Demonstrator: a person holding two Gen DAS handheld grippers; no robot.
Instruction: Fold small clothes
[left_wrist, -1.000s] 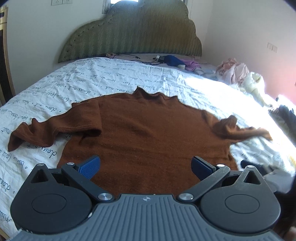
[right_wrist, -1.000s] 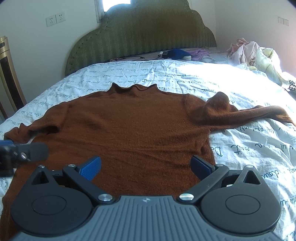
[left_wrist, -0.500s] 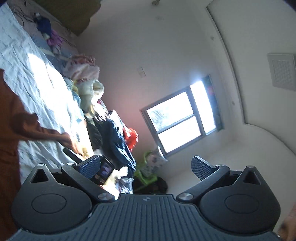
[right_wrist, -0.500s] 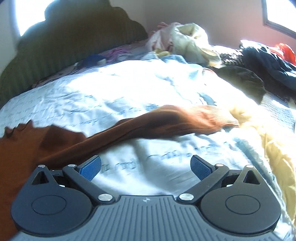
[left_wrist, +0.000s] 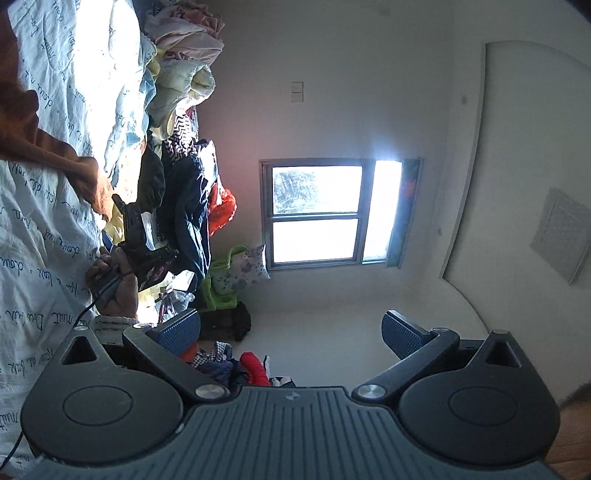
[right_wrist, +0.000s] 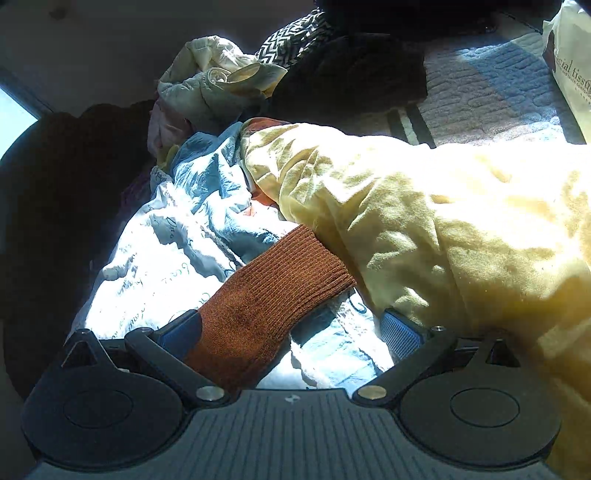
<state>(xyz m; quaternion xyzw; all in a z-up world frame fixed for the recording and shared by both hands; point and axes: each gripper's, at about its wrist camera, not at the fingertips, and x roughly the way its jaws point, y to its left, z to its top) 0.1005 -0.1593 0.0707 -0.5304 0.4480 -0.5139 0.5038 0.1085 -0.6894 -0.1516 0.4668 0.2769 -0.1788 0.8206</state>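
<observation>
Rust-brown knit, the sweater's sleeve cuff (right_wrist: 280, 295) lies on the white printed bedsheet (right_wrist: 159, 251), between the spread-apart fingers of the right tool (right_wrist: 291, 330), resting over the left finger and beside a yellow garment (right_wrist: 443, 229). The left tool (left_wrist: 290, 332), fingers also wide apart and empty, points toward a window (left_wrist: 317, 210), with piled clothes (left_wrist: 184, 74) along the bed's edge.

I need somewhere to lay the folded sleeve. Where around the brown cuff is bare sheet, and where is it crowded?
Bare printed sheet lies left of the brown cuff, and between the open fingers of the right gripper. Crowded: the yellow garment borders the cuff's right; crumpled clothes pile up beyond.
</observation>
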